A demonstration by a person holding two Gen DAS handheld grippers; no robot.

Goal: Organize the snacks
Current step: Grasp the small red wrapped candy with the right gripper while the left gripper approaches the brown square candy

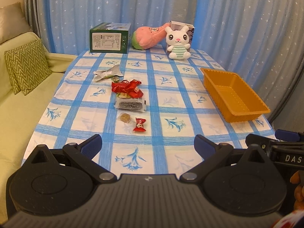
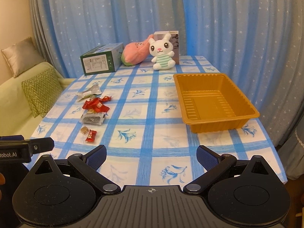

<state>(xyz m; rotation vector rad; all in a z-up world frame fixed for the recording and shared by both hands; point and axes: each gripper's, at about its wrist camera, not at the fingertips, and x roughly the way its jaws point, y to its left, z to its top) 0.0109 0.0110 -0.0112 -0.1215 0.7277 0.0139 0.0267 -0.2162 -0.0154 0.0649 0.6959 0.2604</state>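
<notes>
A: Jaw state?
B: left gripper (image 1: 148, 146) and right gripper (image 2: 151, 156) both spread wide, nothing between the fingers, over the table's near edge.
A: Snacks?
B: Clustered toward the table (image 1: 161, 133) left edge: small red candy (image 1: 140, 124) nearest, tan cube (image 1: 125, 117) just beside it, dark packet (image 1: 130, 104), red wrappers (image 1: 127, 88), silver wrapper (image 1: 107, 73) farthest.
A: Tray?
B: orange tray (image 2: 214, 102) by the right edge, nothing in it.

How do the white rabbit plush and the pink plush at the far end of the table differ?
The rabbit sits upright facing the cameras; the pink plush lies tilted on its side. The rabbit is white with a green-striped body; the pink plush is pink with a green end. The rabbit leans against a grey box; the pink plush lies beside a green box. Both are soft toys.
</notes>
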